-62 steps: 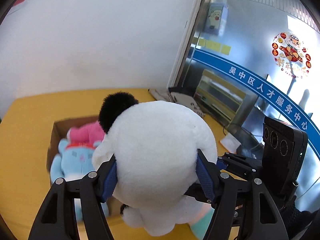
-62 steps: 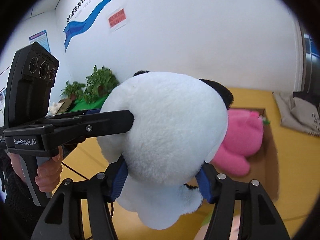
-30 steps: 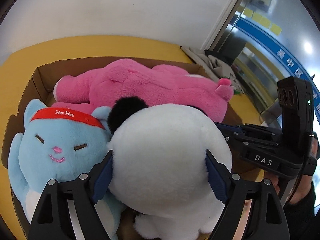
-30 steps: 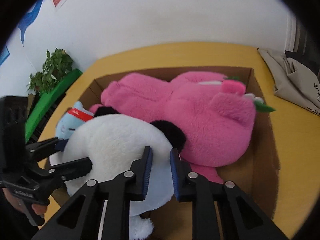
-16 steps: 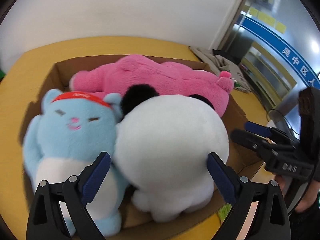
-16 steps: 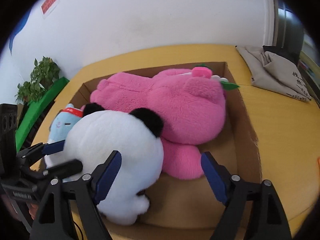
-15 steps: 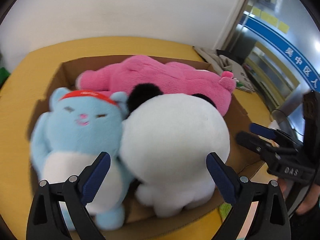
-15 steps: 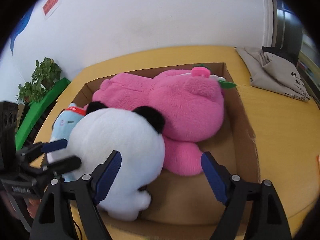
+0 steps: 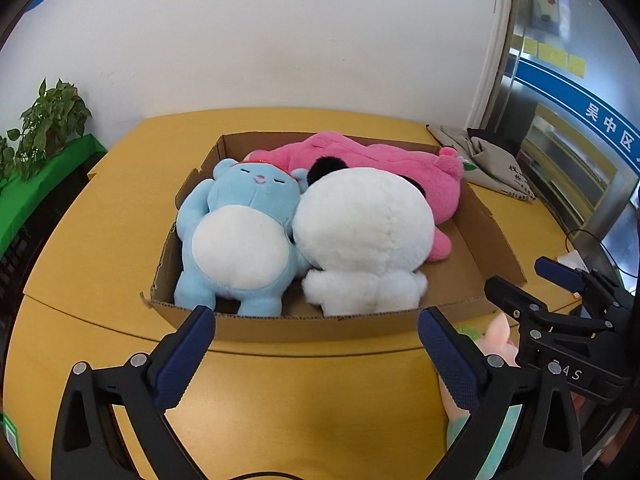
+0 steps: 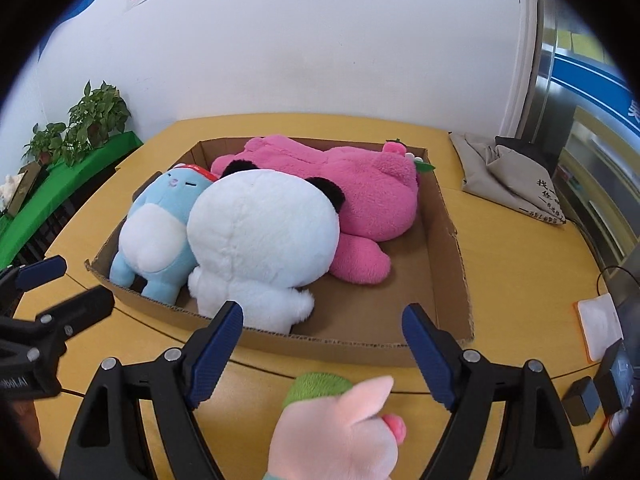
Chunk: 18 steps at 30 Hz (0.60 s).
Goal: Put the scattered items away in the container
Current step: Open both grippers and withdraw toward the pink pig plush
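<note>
Cardboard box (image 9: 472,216) ahead of both spread, empty tongs, left gripper (image 9: 316,354) opening and right gripper (image 10: 322,350) wide, holds the panda plush (image 9: 362,236) wedged snugly between neighbours.

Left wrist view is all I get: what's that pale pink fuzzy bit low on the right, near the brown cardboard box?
Observer: A pale pink plush toy with a green patch, outside the cardboard box, nearer than its front wall.
Visitor: Is something gripping it?
Observer: No. The right gripper is open above it, pads clear.
Visitor: Anything else lying about?
Observer: A small black box on the yellow table, far right.
</note>
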### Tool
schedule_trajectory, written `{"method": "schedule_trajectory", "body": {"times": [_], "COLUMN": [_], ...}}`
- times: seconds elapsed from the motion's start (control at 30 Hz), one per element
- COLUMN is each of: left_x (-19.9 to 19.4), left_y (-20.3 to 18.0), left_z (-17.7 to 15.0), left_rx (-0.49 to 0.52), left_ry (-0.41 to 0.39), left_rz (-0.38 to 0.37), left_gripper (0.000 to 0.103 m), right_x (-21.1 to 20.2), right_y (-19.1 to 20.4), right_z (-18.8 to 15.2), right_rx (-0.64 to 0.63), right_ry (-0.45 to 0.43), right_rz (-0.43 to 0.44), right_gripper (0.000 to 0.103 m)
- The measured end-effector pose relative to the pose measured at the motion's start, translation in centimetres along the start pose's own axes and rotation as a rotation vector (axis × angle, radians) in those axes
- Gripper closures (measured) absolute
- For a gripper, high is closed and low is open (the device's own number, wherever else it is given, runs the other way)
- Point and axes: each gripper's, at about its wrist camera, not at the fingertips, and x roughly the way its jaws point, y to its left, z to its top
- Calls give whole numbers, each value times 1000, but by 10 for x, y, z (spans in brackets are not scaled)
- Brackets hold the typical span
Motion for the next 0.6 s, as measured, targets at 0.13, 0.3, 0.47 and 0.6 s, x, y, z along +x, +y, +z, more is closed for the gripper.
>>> {"method": "schedule_trajectory", "body": {"times": [0.13, 0.3, 0.47, 0.6], "left_x": [-9, -18, -23, -27], "left_y": [-5, -7, -8, -10], "left_z": [-3, -6, -8, -9], "left_rx": [3, 6, 8, 12], "left_ry": [-11, -18, -20, -25], "left_rz": [-10, -17, -13, -15], "left_gripper": [0, 0, 0, 0], "right_x": [-14, -25, -26, -26], "right_y": [6, 10, 10, 9], "right_z": [-4, -8, -10, -12], "right_rx": [-9, -18, -10, -4], "right_ry": [-20, -28, -29, -27], "right_rz": [-17, -20, -19, -20], "right_gripper": [21, 21, 21, 21]}}
